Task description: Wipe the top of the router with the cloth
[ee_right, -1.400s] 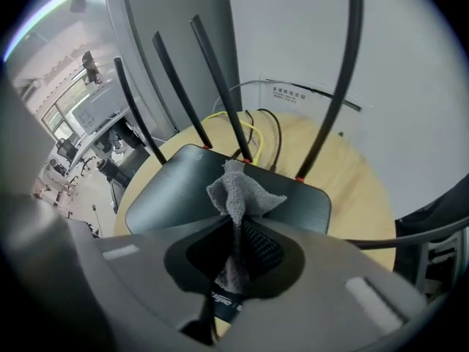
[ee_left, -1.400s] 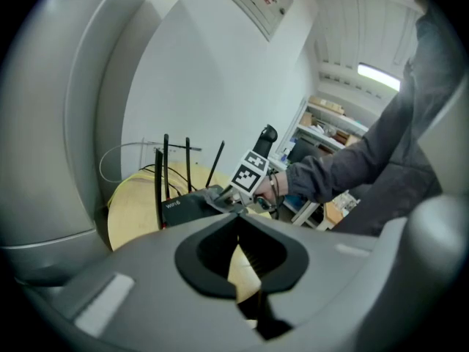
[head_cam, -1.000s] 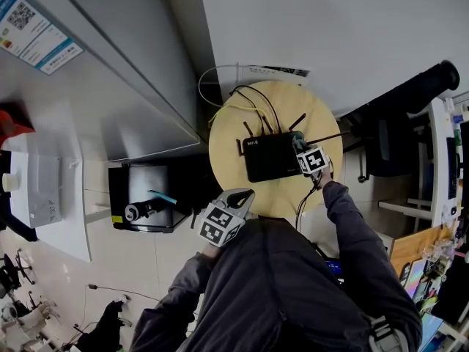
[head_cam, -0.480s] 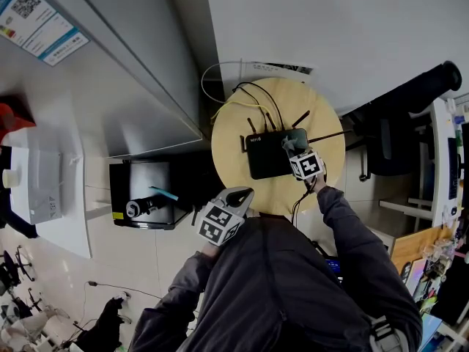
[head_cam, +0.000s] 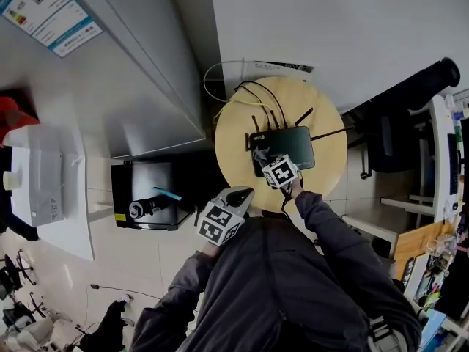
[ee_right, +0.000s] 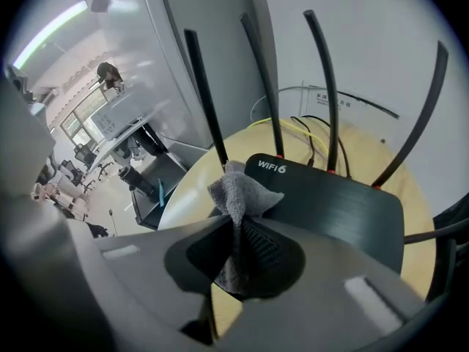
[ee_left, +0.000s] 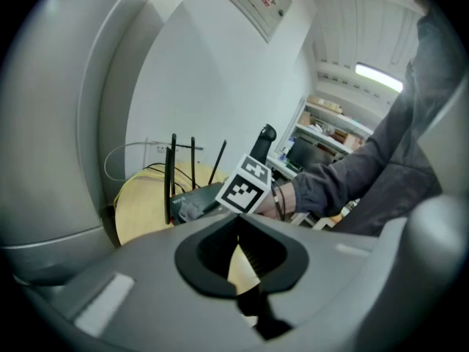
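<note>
Your right gripper (ee_right: pixel 238 249) pinches the grey cloth (ee_right: pixel 236 191) between its jaws; the cloth's bunched end presses on the left end of the black router (ee_right: pixel 344 215), just beside the "WIFI6" print; the router lies flat on the round wooden table (head_cam: pixel 233 147), its four antennas (ee_right: pixel 205 101) upright and cables (head_cam: pixel 253 97) trailing behind; your left gripper (ee_left: pixel 236 254) hangs beside the table's near edge, jaws pressed together on nothing.

Cloth (ee_right: pixel 238 193) grey, nubby terry; router (ee_right: pixel 344 211) matt black brushed plastic; table (head_cam: pixel 231 145) pale smooth wood.
</note>
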Motion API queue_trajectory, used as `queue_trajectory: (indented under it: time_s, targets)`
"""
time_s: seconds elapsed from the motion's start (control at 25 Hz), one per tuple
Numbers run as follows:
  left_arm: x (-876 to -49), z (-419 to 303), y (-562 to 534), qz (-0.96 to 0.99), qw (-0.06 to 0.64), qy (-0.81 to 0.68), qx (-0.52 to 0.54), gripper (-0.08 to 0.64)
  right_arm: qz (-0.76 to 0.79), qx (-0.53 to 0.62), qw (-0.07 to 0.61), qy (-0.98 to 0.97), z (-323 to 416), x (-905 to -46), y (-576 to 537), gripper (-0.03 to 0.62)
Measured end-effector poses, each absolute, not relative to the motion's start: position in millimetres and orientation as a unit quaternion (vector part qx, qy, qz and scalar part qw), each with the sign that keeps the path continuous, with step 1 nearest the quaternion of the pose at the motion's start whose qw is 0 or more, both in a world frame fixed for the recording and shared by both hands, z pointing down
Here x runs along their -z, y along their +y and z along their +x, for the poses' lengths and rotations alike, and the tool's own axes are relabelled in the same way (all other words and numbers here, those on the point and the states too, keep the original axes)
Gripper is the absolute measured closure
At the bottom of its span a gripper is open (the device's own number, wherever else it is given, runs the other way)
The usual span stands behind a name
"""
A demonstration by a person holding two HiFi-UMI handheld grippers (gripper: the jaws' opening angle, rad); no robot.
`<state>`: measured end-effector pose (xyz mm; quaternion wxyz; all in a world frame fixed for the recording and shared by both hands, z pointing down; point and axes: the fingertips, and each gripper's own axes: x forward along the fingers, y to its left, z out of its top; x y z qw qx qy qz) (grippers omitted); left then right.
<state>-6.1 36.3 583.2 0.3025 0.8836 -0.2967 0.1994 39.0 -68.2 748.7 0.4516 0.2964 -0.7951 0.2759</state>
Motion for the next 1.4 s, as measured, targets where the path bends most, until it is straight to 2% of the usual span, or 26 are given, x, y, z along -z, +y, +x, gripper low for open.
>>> queue_trajectory:
  time_s: [0.44, 1.12, 1.4]
  targets:
    - [-582, -4, 38, 0.889, 0.3, -0.283, -0.198, 0.56, 0.314, -0.27, 0.469, -0.78, 74, -752, -75, 0.565]
    - [-583, 24, 33, 0.891, 0.299, -0.272, -0.208, 0.56, 0.406, -0.288, 0.476, -0.725, 230, -753, -99, 0.565]
    - [-583, 31, 33, 0.891, 0.299, -0.272, -0.209, 0.56, 0.418, -0.286, 0.479, -0.717, 237, -750, -101, 0.565]
